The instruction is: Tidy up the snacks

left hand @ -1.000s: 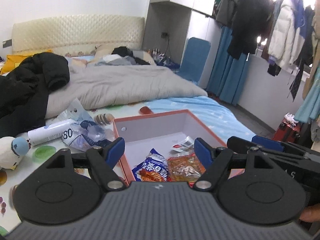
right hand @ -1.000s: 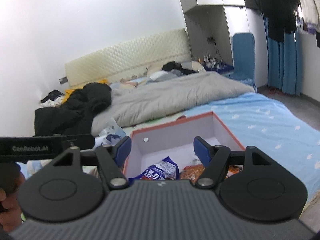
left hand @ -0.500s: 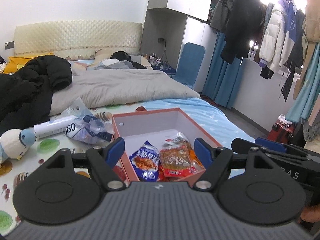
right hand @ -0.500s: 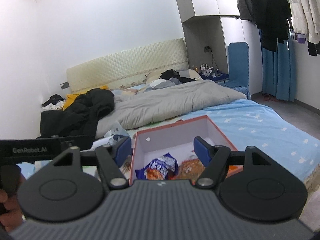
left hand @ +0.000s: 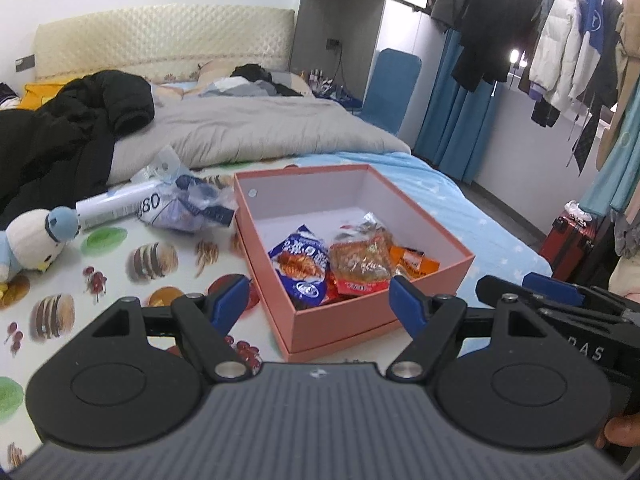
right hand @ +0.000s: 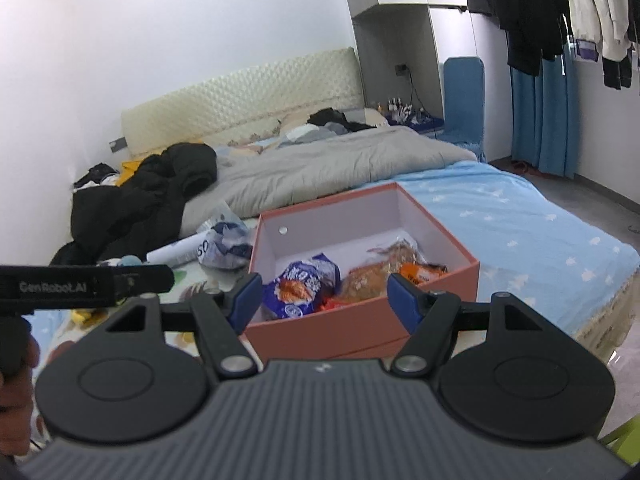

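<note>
Pink box (left hand: 384, 312) sits open on the bed (left hand: 472, 216), one corner toward the cameras. Inside, near corner: blue snack bag (left hand: 304, 264), long axis running away from the cameras; orange packets (left hand: 362, 260) beside it. Left tongs (left hand: 320, 306) and right tongs (right hand: 322, 298) apart, empty.

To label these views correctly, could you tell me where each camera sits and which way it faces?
Left wrist: on the left gripper, facing the pink box on the bed; the right gripper shows at its right.
Right wrist: on the right gripper, same heading; a hand shows at its left.
Shared: box, blue snack bag, grey duvet.
</note>
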The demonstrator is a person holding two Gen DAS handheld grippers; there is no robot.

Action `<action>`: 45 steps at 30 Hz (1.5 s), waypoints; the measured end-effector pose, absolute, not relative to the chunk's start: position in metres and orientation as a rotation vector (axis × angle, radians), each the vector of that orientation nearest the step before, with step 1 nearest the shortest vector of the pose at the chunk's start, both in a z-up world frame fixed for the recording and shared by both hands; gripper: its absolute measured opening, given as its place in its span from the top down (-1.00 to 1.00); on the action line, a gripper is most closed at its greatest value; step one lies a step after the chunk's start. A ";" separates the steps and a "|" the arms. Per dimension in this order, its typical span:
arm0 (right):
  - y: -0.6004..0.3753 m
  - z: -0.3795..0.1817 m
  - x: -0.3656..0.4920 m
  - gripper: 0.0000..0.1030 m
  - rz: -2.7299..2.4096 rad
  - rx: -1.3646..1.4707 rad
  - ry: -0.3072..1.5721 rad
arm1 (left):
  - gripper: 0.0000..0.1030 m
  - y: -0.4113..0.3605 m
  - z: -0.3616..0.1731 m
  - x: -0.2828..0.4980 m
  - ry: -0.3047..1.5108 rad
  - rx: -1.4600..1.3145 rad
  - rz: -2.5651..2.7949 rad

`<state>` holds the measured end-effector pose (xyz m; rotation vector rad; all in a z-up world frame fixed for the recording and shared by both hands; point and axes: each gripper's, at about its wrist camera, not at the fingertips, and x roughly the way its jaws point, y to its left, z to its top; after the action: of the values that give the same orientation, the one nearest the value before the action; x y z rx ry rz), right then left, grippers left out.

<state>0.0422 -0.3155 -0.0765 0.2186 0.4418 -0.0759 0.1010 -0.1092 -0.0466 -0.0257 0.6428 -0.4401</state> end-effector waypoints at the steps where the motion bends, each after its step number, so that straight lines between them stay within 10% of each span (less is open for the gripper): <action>1: -0.315 -0.078 0.043 -0.38 -0.076 0.223 0.443 | -0.57 -0.109 -0.048 0.102 0.647 -0.023 -0.442; 18: -0.320 -0.078 0.049 -0.38 -0.108 0.202 0.436 | -0.82 -0.104 -0.046 0.114 0.651 -0.024 -0.427; 22: -0.321 -0.078 0.048 -1.00 -0.118 0.192 0.427 | -0.95 -0.102 -0.043 0.116 0.658 -0.030 -0.416; 45: -0.318 -0.079 0.051 -1.00 -0.102 0.196 0.451 | -0.98 -0.101 -0.042 0.118 0.656 -0.008 -0.384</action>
<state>0.0509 -0.3179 -0.0791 0.1961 0.4514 -0.1018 0.1177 -0.1013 -0.0423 -0.0078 0.6561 -0.3839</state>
